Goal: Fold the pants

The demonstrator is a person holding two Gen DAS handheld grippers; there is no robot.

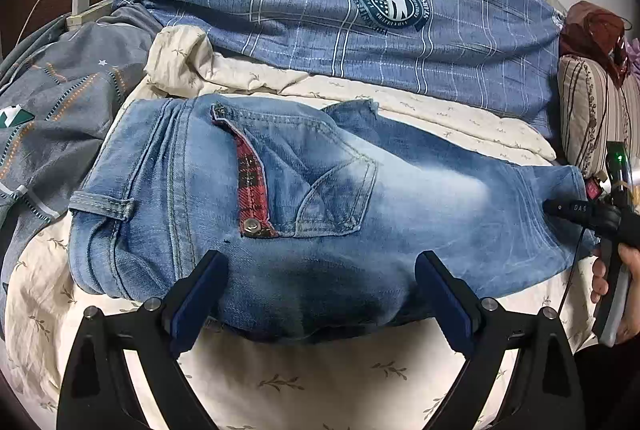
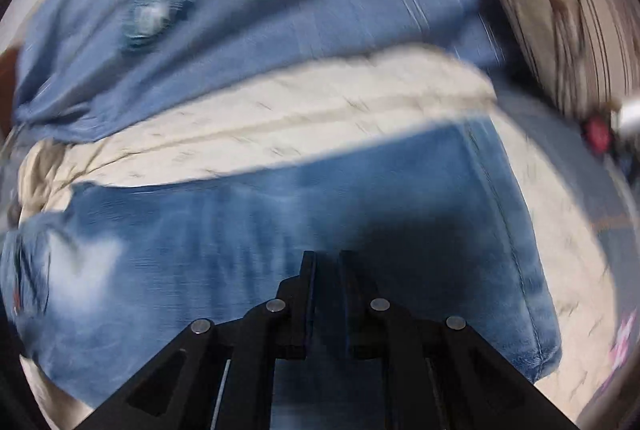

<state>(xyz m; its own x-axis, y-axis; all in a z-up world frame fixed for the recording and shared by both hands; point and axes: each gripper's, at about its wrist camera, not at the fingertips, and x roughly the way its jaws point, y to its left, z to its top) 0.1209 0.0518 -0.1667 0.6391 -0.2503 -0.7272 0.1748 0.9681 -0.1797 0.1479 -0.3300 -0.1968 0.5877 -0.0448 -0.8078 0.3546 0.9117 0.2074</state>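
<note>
Folded light blue jeans point(image 1: 320, 198) lie across the cream bedsheet point(image 1: 280, 382), waistband at the left, back pocket with red plaid trim facing up. My left gripper point(image 1: 320, 266) is open, its fingers spread just above the near edge of the jeans, holding nothing. In the left wrist view the right gripper point(image 1: 552, 208) touches the jeans' right end, held by a hand. The right wrist view is blurred by motion: the right gripper point(image 2: 326, 262) has its fingers nearly together with a narrow gap, over the jeans point(image 2: 280, 230); no cloth shows between them.
A blue plaid quilt point(image 1: 360, 2) lies bunched behind the jeans. A grey patterned blanket point(image 1: 60, 102) sits at the left with a white charger point(image 1: 80, 0). A striped pillow point(image 1: 592, 118) stands at the right.
</note>
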